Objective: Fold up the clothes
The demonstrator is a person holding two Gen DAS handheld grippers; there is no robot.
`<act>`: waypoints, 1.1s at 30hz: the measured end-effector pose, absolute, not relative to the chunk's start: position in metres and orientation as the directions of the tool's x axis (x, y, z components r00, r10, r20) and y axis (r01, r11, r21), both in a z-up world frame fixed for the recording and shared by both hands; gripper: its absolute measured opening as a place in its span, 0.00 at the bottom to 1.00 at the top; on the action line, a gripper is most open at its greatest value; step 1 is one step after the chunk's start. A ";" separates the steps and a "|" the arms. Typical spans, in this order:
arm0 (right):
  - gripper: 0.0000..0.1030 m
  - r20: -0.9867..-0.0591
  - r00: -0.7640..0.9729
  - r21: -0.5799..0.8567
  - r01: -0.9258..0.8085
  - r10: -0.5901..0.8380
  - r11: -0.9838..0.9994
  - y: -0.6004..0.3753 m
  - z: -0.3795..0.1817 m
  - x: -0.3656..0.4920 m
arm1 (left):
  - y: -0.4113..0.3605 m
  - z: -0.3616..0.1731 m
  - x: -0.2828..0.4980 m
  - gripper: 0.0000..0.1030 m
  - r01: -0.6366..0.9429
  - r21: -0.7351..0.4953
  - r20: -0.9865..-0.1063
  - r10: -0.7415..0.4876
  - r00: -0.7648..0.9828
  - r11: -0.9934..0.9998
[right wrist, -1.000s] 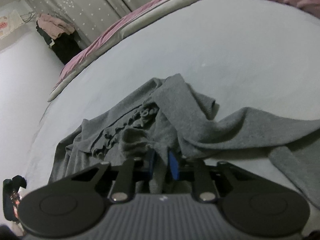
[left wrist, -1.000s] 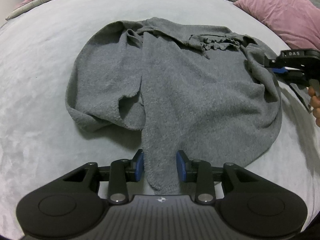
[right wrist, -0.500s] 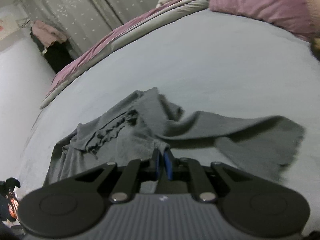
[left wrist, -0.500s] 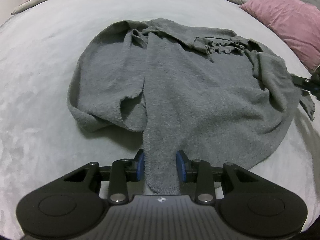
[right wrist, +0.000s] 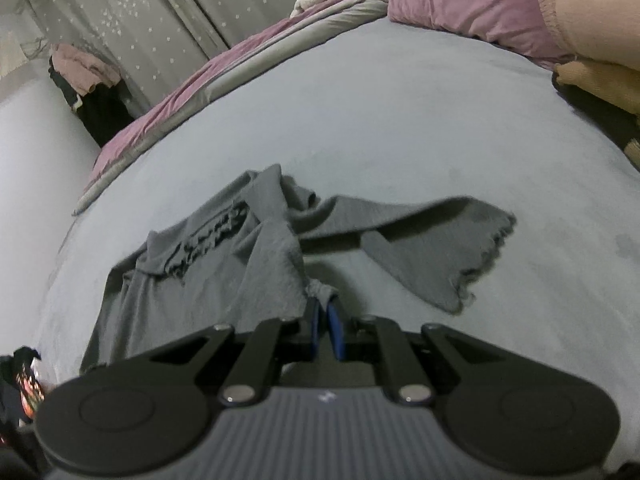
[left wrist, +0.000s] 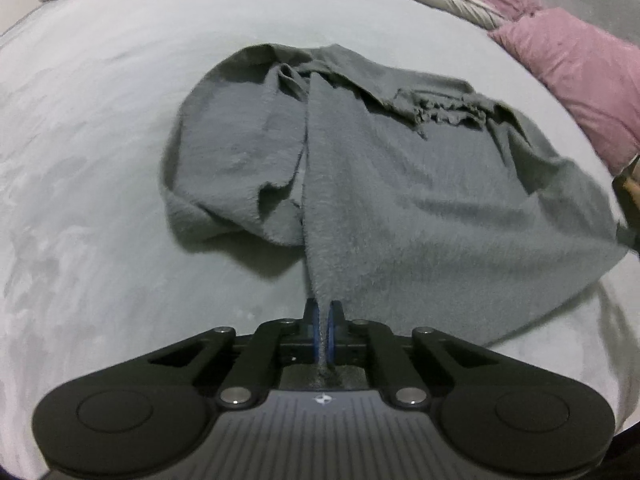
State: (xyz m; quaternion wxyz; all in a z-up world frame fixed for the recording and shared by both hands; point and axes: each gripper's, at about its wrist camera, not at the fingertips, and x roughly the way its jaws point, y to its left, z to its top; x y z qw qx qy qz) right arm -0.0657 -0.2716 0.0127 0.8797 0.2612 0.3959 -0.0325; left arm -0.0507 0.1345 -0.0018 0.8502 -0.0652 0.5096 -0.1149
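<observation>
Left tool [left wrist: 324, 322] is clamped tight on the hem corner of the grey fleece top [left wrist: 420, 200], fabric pinched btwn the blue pads and pulled up into a taut ridge running straight ahead of it. Rest of the top lies spread on the pale grey bed [left wrist: 100, 160], w/ the frilly neckline [left wrist: 448, 110] far ahead and to the right. Plenty of bare bed left of the tool and beyond the garment; to the right the pink pillow [left wrist: 580, 76] sits close to the cloth's edge, so less room there.

Right tool [right wrist: 324, 320] has its pads nearly together on a bunched bit of the same top's edge, gripping it. Ahead-right of it a sleeve [right wrist: 432, 248] w/ a scalloped cuff lies flat on the bed, open sheet all around. Far right, a person's peach sleeve [right wrist: 592, 12] is cut off by the frame.

In the left view the right tool is mostly out of frame, only a dark blurry bit at the right edge. How much cloth sits inside the right pads is hard to make out.
</observation>
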 end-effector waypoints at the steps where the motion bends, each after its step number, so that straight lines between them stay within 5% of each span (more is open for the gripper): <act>1: 0.07 -0.718 0.679 0.431 0.262 0.152 0.863 -0.271 0.013 -0.070 | 0.138 0.000 -0.052 0.03 0.126 -0.237 -0.849 -0.269 0.455 0.963; 10: 0.07 -0.743 0.647 0.414 0.242 0.172 0.877 -0.276 0.020 -0.100 | 0.155 0.015 -0.062 0.03 0.145 -0.297 -0.834 -0.331 0.441 0.944; 33: 0.07 -0.829 0.531 0.302 0.160 0.176 0.940 -0.276 0.032 -0.133 | 0.142 0.018 -0.063 0.03 0.311 -0.208 -0.876 -0.318 0.362 0.927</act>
